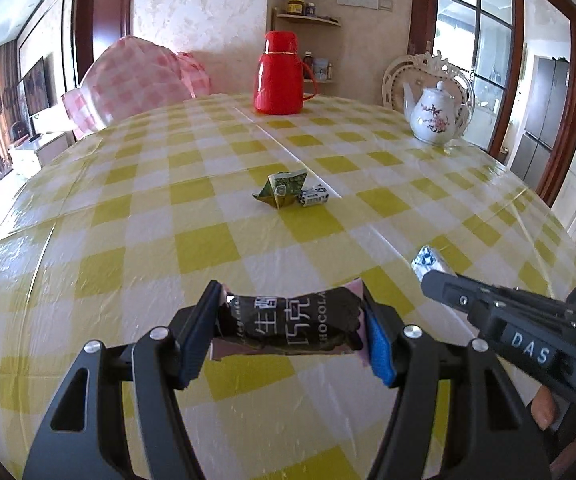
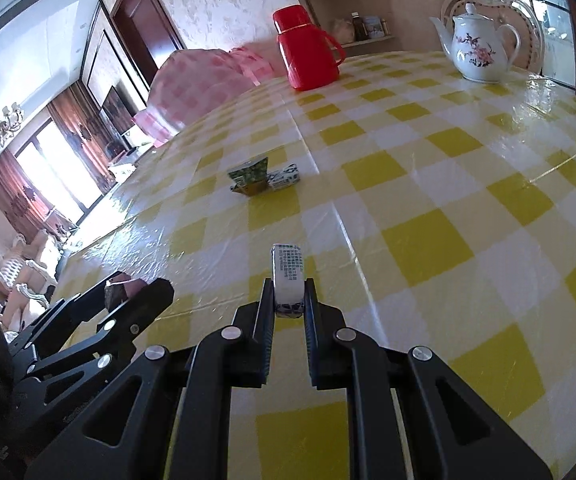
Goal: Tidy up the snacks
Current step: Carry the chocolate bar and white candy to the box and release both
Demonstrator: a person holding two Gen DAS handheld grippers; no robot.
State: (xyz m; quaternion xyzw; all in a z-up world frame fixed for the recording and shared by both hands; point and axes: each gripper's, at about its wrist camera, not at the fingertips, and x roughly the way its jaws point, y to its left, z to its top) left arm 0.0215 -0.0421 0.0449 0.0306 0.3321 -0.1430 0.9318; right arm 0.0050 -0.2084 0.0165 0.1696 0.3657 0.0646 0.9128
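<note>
Judging by the layout, sorting was about halfway: the left tool (image 1: 291, 330) clamped a chocolate bar (image 1: 293, 322), the right tool (image 2: 288, 304) pinched a small white packet (image 2: 287, 276), both above the surface (image 1: 128, 240), where a green packet (image 1: 284, 189) and another white packet (image 1: 315, 196) touched mid-surface.

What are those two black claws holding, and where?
Left gripper pinches a dark chocolate wrapper by its ends; right gripper clamps a small white-and-blue candy near one end.
</note>
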